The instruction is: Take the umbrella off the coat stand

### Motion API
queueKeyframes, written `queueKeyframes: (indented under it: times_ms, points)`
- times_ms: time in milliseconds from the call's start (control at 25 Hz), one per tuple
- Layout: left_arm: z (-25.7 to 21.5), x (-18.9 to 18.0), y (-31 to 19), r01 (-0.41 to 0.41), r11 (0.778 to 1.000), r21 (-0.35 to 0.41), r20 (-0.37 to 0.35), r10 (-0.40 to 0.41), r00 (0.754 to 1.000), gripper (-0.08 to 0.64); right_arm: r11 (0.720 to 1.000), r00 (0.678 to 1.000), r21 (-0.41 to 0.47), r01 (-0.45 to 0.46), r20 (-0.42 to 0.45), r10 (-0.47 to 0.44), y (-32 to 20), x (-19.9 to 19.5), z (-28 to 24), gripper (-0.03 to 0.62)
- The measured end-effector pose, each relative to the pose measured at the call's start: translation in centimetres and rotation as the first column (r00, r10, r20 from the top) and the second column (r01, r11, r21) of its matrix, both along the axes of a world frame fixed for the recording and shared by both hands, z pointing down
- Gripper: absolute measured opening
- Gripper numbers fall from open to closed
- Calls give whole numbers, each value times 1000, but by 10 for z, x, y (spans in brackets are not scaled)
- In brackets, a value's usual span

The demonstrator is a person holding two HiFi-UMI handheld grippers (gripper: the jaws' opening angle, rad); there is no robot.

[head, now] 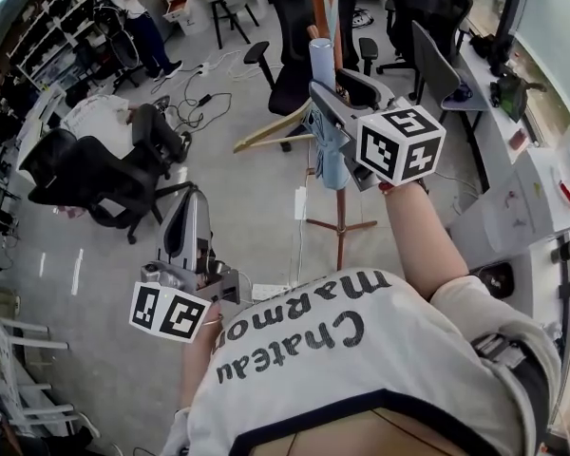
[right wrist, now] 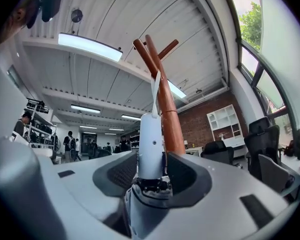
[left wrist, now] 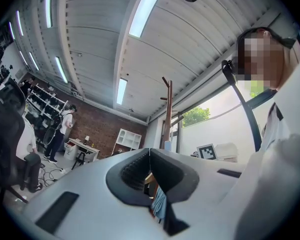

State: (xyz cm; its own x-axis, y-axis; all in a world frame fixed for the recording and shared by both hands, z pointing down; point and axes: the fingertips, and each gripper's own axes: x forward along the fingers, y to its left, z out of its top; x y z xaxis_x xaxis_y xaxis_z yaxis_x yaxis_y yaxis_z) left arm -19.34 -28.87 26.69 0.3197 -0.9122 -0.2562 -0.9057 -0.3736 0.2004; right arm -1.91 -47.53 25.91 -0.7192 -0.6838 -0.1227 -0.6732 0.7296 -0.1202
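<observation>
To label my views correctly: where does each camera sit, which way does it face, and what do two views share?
Head view: on the head, facing steeply down at the floor; shows the shirt, left gripper, right gripper.
Left gripper view: on the left gripper, facing up at the ceiling; shows its shut jaws and the shirt.
Right gripper view: on the right gripper, facing up; shows its jaws on the umbrella.
Shared: all three show the stand.

The right gripper [head: 337,91] is raised far ahead, jaws clamped on the umbrella [head: 321,60]; the left gripper [head: 194,202] hangs low, near left, jaws together.
</observation>
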Motion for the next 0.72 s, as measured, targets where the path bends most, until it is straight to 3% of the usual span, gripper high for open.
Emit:
queueKeyframes:
  times_ms: [200, 720]
  points:
    - [3, -9, 0, 11, 1000, -10, -10, -11, 1000, 26, 1000, 999, -6, -13, 34, 13, 0, -3, 1, 155]
    - [5, -9, -3, -4, 1000, -10, -21, 4, 1000, 26, 999, 999, -19, -40, 29, 40, 7, 4, -1, 149]
